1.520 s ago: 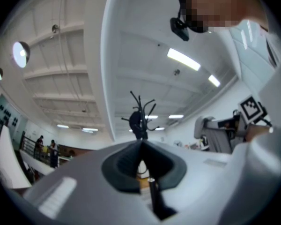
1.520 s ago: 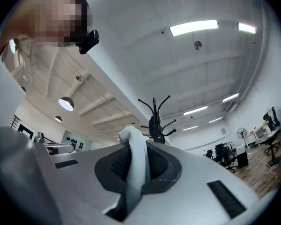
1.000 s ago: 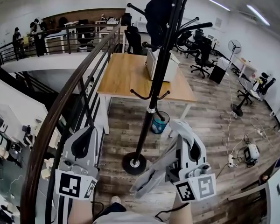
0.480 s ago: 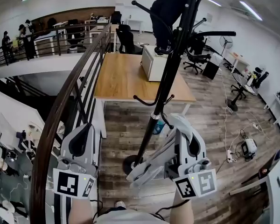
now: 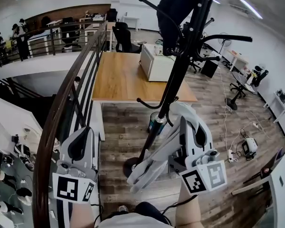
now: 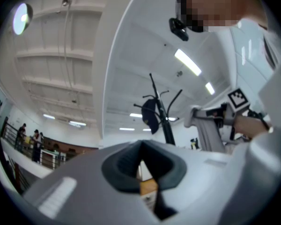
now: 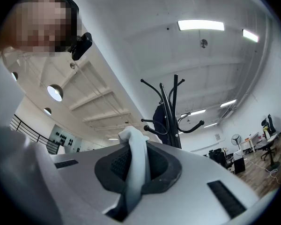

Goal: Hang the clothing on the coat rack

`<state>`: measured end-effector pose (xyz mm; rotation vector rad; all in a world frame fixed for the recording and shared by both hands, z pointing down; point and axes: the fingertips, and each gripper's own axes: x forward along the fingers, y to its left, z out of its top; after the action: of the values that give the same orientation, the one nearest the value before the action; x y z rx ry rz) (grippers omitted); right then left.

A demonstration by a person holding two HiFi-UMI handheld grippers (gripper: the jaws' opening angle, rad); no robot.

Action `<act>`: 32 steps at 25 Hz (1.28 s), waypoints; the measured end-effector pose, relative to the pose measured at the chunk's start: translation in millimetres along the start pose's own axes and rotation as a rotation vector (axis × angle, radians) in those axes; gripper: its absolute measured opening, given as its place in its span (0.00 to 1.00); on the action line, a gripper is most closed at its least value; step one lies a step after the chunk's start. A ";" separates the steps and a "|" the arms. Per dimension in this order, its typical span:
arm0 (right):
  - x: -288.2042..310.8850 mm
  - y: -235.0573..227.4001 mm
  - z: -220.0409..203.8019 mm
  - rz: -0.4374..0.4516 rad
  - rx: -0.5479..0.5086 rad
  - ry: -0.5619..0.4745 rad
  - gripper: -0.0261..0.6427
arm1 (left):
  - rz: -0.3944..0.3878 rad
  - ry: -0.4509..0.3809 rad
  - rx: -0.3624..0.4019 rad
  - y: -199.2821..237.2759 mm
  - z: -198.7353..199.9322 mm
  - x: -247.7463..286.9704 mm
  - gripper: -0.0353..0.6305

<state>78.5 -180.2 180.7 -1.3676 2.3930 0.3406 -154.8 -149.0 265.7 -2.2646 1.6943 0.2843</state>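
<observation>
Coat rack (image 5: 180, 72): a black pole on a round base, standing on the plank floor (image 5: 218, 127) straight ahead of me. It has curved arms at the top and a ring of small hooks lower down. A dark garment (image 5: 173, 8) hangs from one upper arm.

Railing (image 5: 61, 108): a dark handrail with bars, running along my left side.

Wooden table (image 5: 123, 80): stands behind the rack and carries a white box (image 5: 156, 63). A blue bin (image 5: 156, 124) stands on the floor at its near edge, just beside the pole.

Clothing (image 5: 149, 165): a pale grey piece that I hold low in front of me, on no hook yet. Its upper end is caught in my right gripper, and the rest trails down and to my left in a long fold. In the head view that fold lies across the rack's base; I cannot tell whether fabric and pole touch.

Right gripper (image 7: 135, 165): the jaws are pressed onto the clothing, with a tuft of fabric standing up above the dark pads. The rack's top shows just beyond them.

Left gripper (image 6: 141, 170): the jaws stand a narrow gap apart and nothing is between them. The table shows through the gap. I hold this gripper beside the railing, well apart from the clothing.
</observation>
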 end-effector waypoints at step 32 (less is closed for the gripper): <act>128.3 -8.8 79.8 0.158 -0.096 -0.143 0.05 | 0.096 -0.018 -0.017 28.3 -19.3 48.0 0.06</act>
<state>41.5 -254.0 53.8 -1.1534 2.3971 0.5820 -168.6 -206.4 264.6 -2.1898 1.8007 0.3406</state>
